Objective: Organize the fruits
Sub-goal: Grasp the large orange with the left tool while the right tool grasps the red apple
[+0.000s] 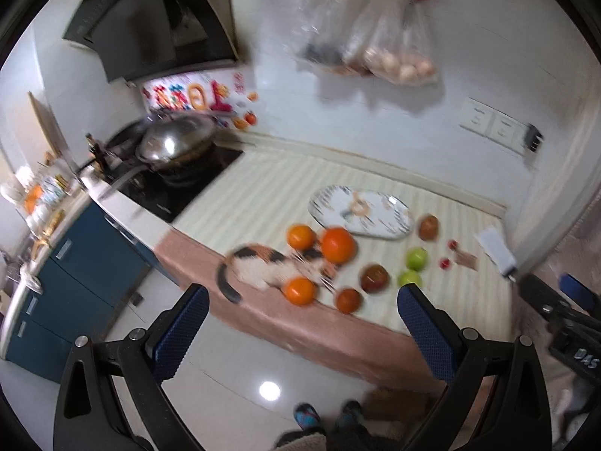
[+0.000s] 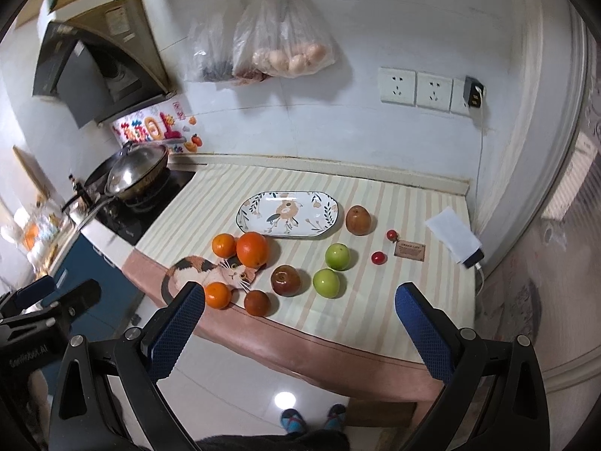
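Note:
A white oval plate [image 2: 259, 221] with a leaf pattern lies empty on the striped cloth. In front of it are three oranges [image 2: 252, 248], two green apples [image 2: 337, 256], three brownish-red fruits [image 2: 286, 280] and two small red tomatoes [image 2: 378, 257]. The left wrist view is blurred but shows the same plate [image 1: 390, 221] and oranges [image 1: 337, 244]. My left gripper [image 1: 300, 300] is open and empty, held back from the counter's front edge. My right gripper [image 2: 298, 298] is open and empty, also short of the edge.
A cat-shaped mat [image 2: 195, 272] lies under the oranges. A wok [image 2: 137, 173] sits on the stove at left. A power bank [image 2: 454, 236] and a small card [image 2: 410, 251] lie at right. Plastic bags [image 2: 281, 45] hang on the wall.

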`<state>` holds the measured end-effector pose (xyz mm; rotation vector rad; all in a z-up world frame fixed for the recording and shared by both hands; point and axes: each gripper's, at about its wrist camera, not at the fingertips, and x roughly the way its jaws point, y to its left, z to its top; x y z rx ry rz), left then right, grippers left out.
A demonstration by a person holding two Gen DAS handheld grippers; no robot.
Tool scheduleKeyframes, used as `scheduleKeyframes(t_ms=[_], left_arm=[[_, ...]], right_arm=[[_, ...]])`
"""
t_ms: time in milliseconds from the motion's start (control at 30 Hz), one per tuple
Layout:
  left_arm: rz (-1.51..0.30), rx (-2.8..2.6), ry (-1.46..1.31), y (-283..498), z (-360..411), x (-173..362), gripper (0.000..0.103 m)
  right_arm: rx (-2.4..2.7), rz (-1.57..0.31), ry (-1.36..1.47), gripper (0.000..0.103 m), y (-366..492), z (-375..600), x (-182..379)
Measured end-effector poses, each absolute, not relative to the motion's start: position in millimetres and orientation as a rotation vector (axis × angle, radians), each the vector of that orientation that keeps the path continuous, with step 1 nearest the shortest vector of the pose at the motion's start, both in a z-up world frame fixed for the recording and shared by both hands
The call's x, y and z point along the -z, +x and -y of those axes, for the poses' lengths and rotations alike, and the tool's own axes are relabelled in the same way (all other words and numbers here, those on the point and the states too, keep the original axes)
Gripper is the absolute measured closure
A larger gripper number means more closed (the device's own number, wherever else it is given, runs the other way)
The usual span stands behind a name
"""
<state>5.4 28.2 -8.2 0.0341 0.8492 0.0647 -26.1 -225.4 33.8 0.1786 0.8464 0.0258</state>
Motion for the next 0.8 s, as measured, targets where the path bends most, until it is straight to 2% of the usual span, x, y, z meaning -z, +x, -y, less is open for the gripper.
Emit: scheduleKeyframes(t_ms=[300, 500, 800], left_arm=[[-0.919, -0.101, 0.081, 77, -57, 43, 0.000], [-1.112, -0.039, 0.039, 153, -66, 89, 0.000], [-1.362, -0.004, -0.007, 256, -32, 182, 0.001]], right_arm=[[0.033, -0.923, 0.332, 0.000, 24, 230, 19], [0.061, -1.036, 0.397, 0.000, 78, 244, 74], [-0.011, -1.250, 0.468, 0.000, 174, 256, 175]])
